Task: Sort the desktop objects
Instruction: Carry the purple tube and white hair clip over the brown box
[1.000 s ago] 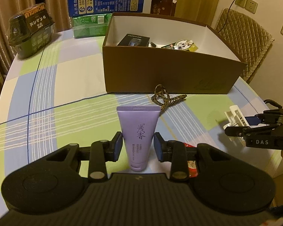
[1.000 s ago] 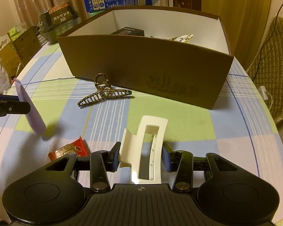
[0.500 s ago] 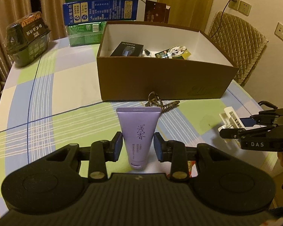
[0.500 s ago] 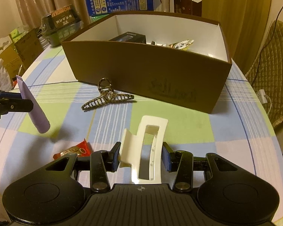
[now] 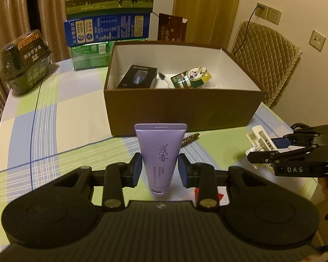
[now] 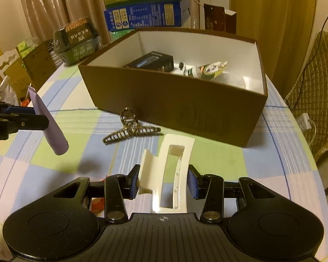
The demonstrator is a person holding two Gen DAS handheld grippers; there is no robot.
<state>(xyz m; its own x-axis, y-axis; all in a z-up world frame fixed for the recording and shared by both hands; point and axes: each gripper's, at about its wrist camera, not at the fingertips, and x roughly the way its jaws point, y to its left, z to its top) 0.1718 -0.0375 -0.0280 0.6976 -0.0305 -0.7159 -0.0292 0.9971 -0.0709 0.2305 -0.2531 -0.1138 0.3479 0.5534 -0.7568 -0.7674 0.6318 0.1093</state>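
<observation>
The left hand-held gripper [image 5: 160, 167] has its blue ribbed pads closed onto a soft lilac plastic tube [image 5: 159, 152], flat crimped end up and rounded cap end down, lifted clear of the table [image 5: 46, 113]. The right hand-held gripper [image 6: 164, 181] is clamped on a glossy cream plastic claw clip [image 6: 170, 172], a long curved shell with a rectangular cut-out and stubby teeth, also held off the table.

The table carries a smooth checked cloth in pale green, blue and white with thin stripes. Beyond both tools stands an open brown cardboard box [image 5: 181, 111], matte outside and white inside; in it lie a black rectangular carton [image 5: 137, 79], and to its right a small green and yellow tube [image 5: 191, 78]. On the cloth against the box's near wall lies a tortoiseshell-patterned claw clip [image 6: 130, 128] with a looped handle and splayed teeth. A shiny red wrapper [image 6: 97, 203] peeks out beneath the right tool's left finger.

At the far left sits a dark shrink-wrapped pack [image 5: 25, 61]; printed milk cartons [image 5: 108, 11] are stacked behind the box
</observation>
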